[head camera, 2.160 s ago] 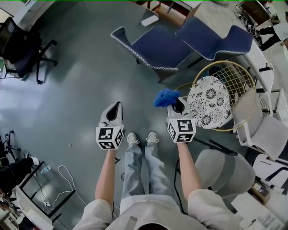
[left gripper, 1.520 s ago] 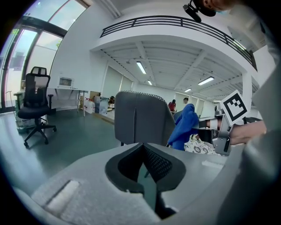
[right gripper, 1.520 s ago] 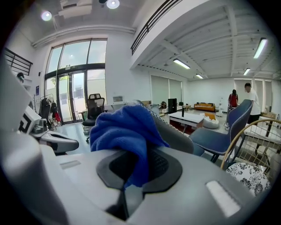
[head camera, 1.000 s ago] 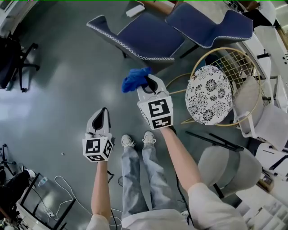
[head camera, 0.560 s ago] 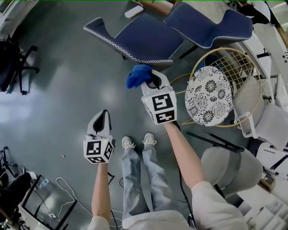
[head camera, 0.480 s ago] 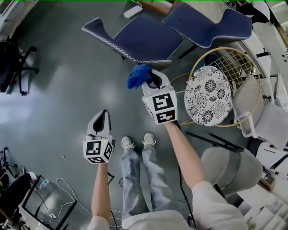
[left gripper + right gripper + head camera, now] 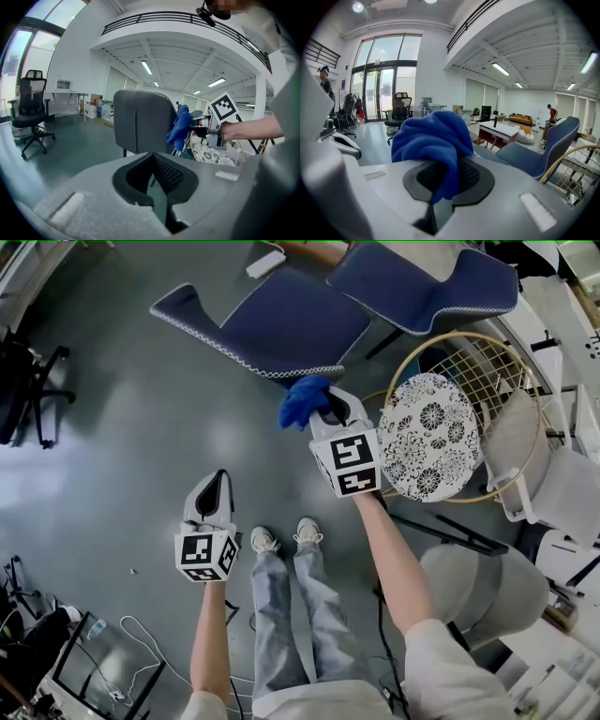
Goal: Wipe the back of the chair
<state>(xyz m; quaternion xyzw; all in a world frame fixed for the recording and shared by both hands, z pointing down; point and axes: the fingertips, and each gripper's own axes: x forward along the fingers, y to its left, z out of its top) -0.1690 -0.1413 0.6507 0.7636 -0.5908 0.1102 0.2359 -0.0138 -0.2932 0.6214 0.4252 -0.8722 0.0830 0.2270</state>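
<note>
Blue chair (image 7: 281, 324), upper centre of the head view, its back's stitched edge turned toward me. The blue cloth (image 7: 302, 399) sits at the right end of that edge. My right gripper (image 7: 328, 411) is clamped on the cloth, which bunches over its jaws. My left gripper (image 7: 217, 486) hangs lower left, well apart from the chair, jaws together on nothing. A patterned cushion (image 7: 427, 432) lies just right of the right gripper.

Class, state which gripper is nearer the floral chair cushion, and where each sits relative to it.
Right. In the head view the right gripper, shut on the blue cloth, sits just left of the floral cushion; the left gripper is far off to its lower left.
</note>
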